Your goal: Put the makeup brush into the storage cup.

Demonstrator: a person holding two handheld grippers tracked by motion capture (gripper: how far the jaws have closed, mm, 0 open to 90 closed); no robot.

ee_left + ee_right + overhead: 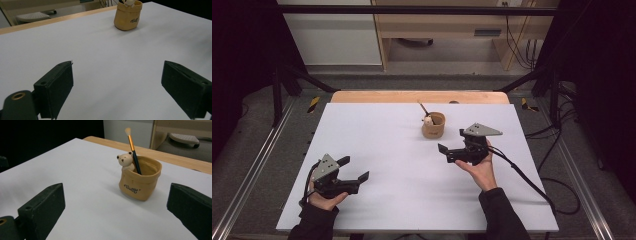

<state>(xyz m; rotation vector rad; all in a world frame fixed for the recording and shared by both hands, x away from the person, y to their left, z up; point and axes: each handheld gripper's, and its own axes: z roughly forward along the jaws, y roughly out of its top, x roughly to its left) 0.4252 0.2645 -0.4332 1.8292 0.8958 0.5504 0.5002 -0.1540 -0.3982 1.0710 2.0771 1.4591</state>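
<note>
a brush [133,148] stands in the cup [433,125] on the table's [377,135] far side, right of centre.

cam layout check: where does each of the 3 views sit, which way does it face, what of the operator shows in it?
High view: above the person's side, facing forward and down on the white table; both hands, dark sleeves, left gripper and right gripper.
Left gripper view: low over the table, facing across it to the far tan bag-shaped ceramic pot; own black jaws spread wide.
Right gripper view: low, facing the pot close up, black-handled brush and white bear figure inside; own jaws spread wide.
Shared: all three show the pot.
</note>
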